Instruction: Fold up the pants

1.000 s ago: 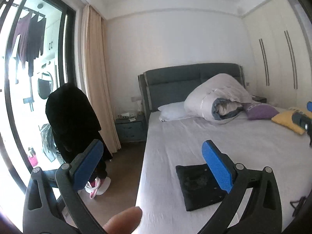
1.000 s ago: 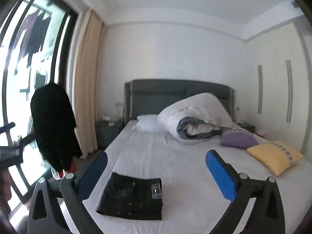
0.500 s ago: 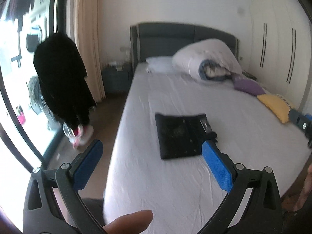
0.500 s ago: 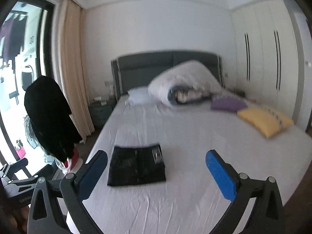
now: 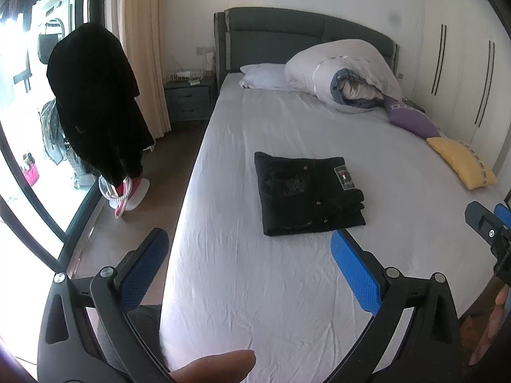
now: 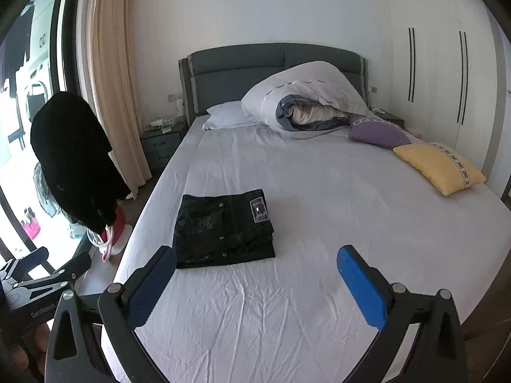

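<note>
The left gripper [image 5: 249,268] is spread wide and holds nothing; its two fingers are black plastic arms tipped with flat blue pads [image 5: 356,274] that have a fine dimpled grain. A fingertip [image 5: 214,365] of the person's hand shows at the bottom edge of that view. The right gripper [image 6: 255,282] is just as wide apart and just as empty, with the same blue pads [image 6: 361,289] on black arms.

Both hang above the near end of the bed [image 6: 287,319], over a pale sheet creased with fine wrinkles. Beyond the fingertips, apart from them, lie the pants [image 6: 223,228] — black, stiff-looking cloth folded into a flat, squarish stack, with small metal studs and a rectangular label [image 6: 258,210] on top. The layered folded edges face right. The stack sits left of the bed's middle, near its left edge but not over it.

The sheet around the stack is bare on all sides. Farther back, a rolled white duvet [image 6: 306,95] and a white pillow [image 6: 225,115] lie against the padded grey headboard [image 6: 239,60]; a purple cushion [image 6: 378,132] and a yellow cushion [image 6: 439,167] rest along the right side. Left of the bed, a dark coat [image 6: 73,159] hangs by the window, with a beige curtain [image 6: 111,79] and a grey nightstand [image 6: 161,145] behind it.
</note>
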`<move>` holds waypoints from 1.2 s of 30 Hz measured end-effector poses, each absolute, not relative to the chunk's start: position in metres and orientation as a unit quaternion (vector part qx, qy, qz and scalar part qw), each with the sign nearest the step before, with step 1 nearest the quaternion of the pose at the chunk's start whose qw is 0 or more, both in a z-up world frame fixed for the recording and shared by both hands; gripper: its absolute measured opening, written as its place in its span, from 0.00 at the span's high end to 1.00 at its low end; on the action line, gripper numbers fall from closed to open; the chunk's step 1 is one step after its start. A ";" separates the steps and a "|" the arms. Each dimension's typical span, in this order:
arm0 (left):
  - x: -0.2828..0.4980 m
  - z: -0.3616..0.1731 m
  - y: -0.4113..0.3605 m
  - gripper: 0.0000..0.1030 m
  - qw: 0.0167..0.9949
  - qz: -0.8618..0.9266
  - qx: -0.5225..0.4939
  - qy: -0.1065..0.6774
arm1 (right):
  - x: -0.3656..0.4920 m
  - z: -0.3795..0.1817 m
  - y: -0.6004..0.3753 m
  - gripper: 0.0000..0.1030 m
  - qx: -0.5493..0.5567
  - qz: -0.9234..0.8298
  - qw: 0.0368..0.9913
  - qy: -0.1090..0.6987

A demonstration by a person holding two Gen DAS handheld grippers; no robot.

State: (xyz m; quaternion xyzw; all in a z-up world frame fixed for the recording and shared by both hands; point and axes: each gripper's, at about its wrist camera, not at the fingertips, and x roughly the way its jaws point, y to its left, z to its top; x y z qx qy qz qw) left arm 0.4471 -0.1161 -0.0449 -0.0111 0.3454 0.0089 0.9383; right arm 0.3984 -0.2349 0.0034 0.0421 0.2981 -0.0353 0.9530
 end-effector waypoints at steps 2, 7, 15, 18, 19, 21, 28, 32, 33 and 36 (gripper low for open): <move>0.452 -0.050 -0.116 0.00 0.936 0.009 -0.012 0.351 | 0.401 0.000 -0.231 0.00 0.038 -0.031 0.952 0.303; 0.459 -0.057 -0.113 0.00 0.934 0.009 -0.013 0.357 | 0.406 -0.007 -0.224 0.00 0.036 -0.022 0.949 0.313; 0.470 -0.065 -0.111 0.00 0.931 0.010 -0.012 0.366 | 0.413 -0.014 -0.219 0.00 0.034 -0.014 0.945 0.325; 0.473 -0.069 -0.112 0.00 0.930 0.011 -0.013 0.368 | 0.414 -0.016 -0.218 0.00 0.033 -0.013 0.944 0.327; 0.473 -0.070 -0.113 0.00 0.930 0.011 -0.013 0.368 | 0.414 -0.017 -0.218 0.00 0.033 -0.013 0.944 0.328; 0.473 -0.070 -0.113 0.00 0.930 0.011 -0.013 0.368 | 0.415 -0.017 -0.218 0.00 0.033 -0.012 0.943 0.330; 0.475 -0.074 -0.115 0.00 0.929 0.011 -0.012 0.370 | 0.416 -0.019 -0.217 0.00 0.034 -0.011 0.942 0.333; 0.475 -0.074 -0.115 0.00 0.929 0.012 -0.014 0.370 | 0.416 -0.021 -0.217 0.00 0.034 -0.010 0.942 0.335; 0.475 -0.075 -0.115 0.00 0.929 0.013 -0.015 0.369 | 0.416 -0.021 -0.216 0.00 0.034 -0.010 0.941 0.336; 0.476 -0.076 -0.116 0.00 0.929 0.013 -0.014 0.369 | 0.415 -0.022 -0.215 0.00 0.034 -0.009 0.941 0.336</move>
